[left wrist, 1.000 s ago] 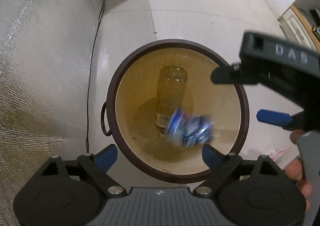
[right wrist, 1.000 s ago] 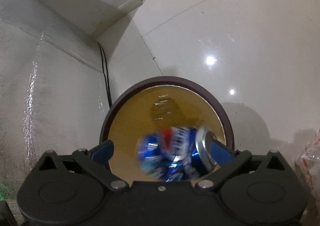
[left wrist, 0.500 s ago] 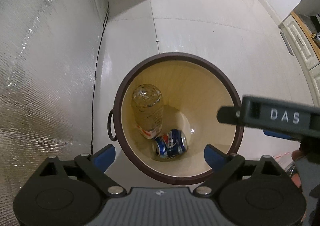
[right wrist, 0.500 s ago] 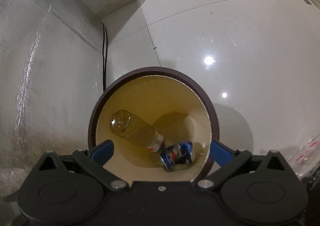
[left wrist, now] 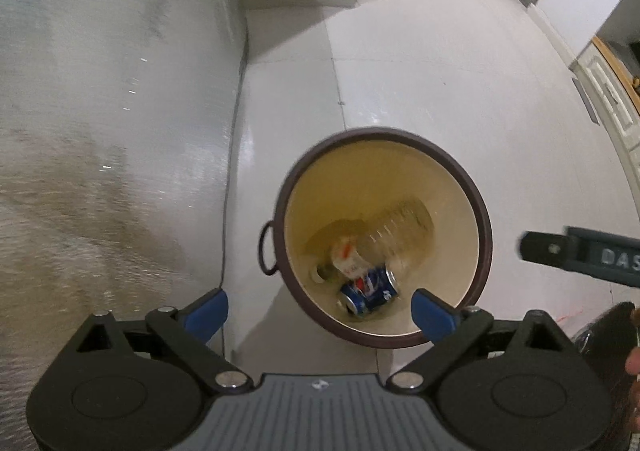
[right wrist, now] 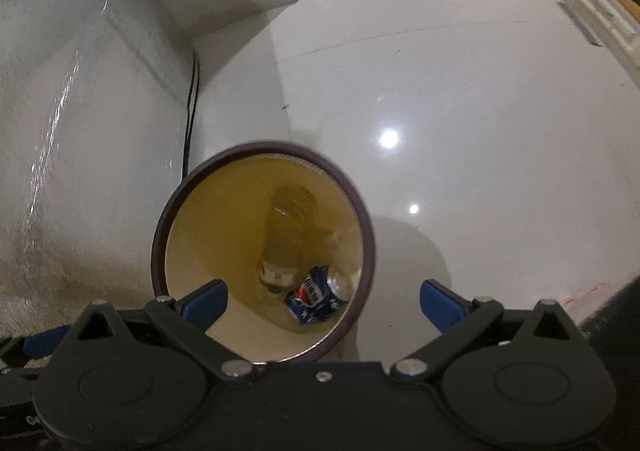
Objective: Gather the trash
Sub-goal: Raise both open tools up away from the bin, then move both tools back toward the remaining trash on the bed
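Trash, 1 can (left wrist: pixel 370 290) and 1 bottle (left wrist: pixel 394 237), lies in the bin (left wrist: pixel 478 211); my left gripper (left wrist: pixel 320 311) is opening, empty; my right gripper (right wrist: pixel 322 303) gapes empty; next I seek more.

Black gripper (left wrist: pixel 320 311), blue pads (left wrist: pixel 430 313), silver screws

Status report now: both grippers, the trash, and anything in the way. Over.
Left gripper empty, jaws opening. Right gripper open, empty. Blue can and plastic bottle lie inside the bin. Nothing in the way.
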A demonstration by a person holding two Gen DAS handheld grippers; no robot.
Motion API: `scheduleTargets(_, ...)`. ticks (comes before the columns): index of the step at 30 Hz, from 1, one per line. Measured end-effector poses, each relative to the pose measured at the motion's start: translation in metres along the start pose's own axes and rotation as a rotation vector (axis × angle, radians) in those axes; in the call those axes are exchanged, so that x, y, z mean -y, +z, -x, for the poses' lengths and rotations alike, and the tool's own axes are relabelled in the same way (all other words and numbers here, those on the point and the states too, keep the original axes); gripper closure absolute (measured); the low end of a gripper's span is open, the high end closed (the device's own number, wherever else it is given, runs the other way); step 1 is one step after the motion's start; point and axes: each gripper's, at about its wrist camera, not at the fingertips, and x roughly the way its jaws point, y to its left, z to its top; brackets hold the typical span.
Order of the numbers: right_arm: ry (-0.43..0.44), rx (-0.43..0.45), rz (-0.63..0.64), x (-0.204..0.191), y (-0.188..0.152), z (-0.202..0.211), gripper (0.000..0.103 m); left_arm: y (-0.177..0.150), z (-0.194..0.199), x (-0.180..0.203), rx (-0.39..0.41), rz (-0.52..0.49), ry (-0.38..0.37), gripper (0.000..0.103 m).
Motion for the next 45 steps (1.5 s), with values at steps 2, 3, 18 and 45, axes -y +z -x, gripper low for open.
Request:
scheduleTargets(2,-0.017,0.021,-0.005,0.003,-0.002,0.013,0.000,-0.002,0.013,-0.005,0.021,0.016,0.008,0.002)
scheduleTargets(3,-0.019,0.028,-0.002,0.003,-0.002,0.020,0.000,-0.003,0.017,-0.006,0.027,0.021,0.010,0.002)
scheduleTargets(18,-0.013,0.152,0.103,0.006,-0.044,0.129,0.000,-0.037,0.110,-0.011,0.118,0.012,0.002,0.000)
scheduleTargets(45,0.061,0.568,0.146,-0.006,-0.098,0.365,0.000,-0.089,0.364,0.002,0.535,-0.043,-0.113,0.000)
